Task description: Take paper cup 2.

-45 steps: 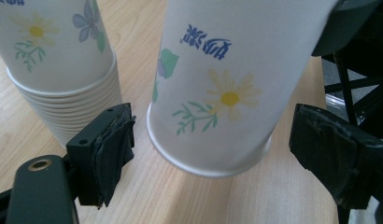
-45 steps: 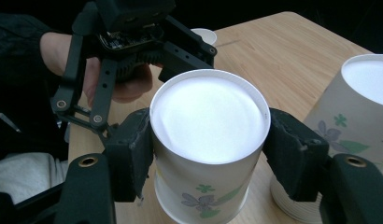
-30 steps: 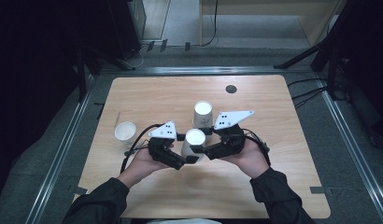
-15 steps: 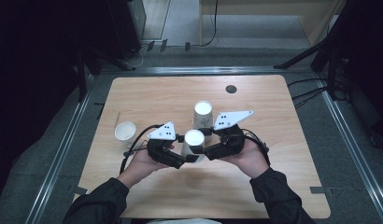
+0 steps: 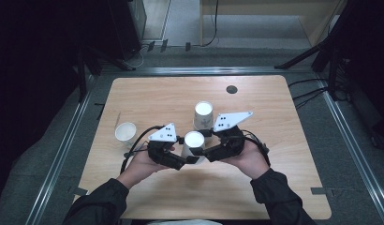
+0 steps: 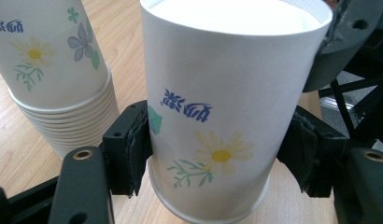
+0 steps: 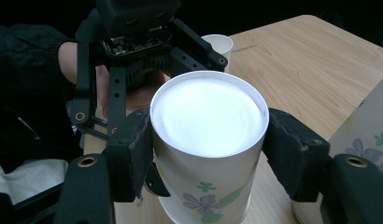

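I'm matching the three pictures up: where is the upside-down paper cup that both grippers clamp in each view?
High view: the clamped cup sits low centre, between the two hands.
Left gripper view: it stands centre, pads on both sides.
Right gripper view: it is centre, seen from above.
Shared landmark: the cup stack, upper left in the left gripper view, right edge in the right gripper view.

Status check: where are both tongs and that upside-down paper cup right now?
Left tongs, jaws just closed, and right tongs both clamp the upside-down cup. Cup stack close behind. Upright cup off left.
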### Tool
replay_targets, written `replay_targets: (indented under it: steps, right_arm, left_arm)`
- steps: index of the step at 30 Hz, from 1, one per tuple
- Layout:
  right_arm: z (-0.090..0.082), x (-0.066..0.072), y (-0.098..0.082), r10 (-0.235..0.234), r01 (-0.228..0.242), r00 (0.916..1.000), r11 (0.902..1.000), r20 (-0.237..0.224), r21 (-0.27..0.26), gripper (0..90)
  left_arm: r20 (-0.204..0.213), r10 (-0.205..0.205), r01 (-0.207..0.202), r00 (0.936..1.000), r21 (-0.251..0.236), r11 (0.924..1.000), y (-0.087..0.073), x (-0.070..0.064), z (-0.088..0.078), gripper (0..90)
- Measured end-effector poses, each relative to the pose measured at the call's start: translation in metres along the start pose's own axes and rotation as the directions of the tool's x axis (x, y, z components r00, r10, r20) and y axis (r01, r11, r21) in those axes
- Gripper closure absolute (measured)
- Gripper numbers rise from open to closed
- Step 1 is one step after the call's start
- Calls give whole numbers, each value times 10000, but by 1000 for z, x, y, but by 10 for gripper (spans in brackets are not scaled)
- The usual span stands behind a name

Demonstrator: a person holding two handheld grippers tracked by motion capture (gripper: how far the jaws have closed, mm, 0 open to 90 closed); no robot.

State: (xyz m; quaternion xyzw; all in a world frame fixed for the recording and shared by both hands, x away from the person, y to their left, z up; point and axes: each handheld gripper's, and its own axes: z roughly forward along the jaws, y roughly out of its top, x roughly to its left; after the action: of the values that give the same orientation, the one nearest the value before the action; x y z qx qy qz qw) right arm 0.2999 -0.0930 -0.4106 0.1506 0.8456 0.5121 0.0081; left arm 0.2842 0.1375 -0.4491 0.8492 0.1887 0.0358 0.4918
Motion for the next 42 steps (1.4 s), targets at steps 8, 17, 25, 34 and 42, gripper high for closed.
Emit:
replay_targets:
  steps: [8, 17, 25, 34, 42]
  right_arm:
    - [-6, 0, -1, -131, 130, 9998, 9999, -175, -45, 296]
    - [-13, 1, -27, -121, 118, 9999, 9982, 57, 586, 268]
    - [-13, -2, -39, -28, 17, 9998, 9987, 206, 518, 282]
    - [-7, -4, -38, -59, 57, 10000, 9997, 75, 228, 285]
    - [-2, -5, -40, -22, 22, 10000, 9995, 3, 307, 283]
  left_arm:
    - [-34, 140, -140, 9999, 160, 9998, 1, 0, -4, 311]
    - [-365, 650, -604, 9972, 1162, 9914, 10, 2, -17, 311]
    - [-346, 615, -515, 9975, 2402, 9693, 21, 16, -29, 310]
    - [-110, 983, -867, 9951, 3822, 9200, 42, 23, -23, 309]
    - [78, 1585, -1442, 9873, 4605, 8758, 39, 21, -11, 309]
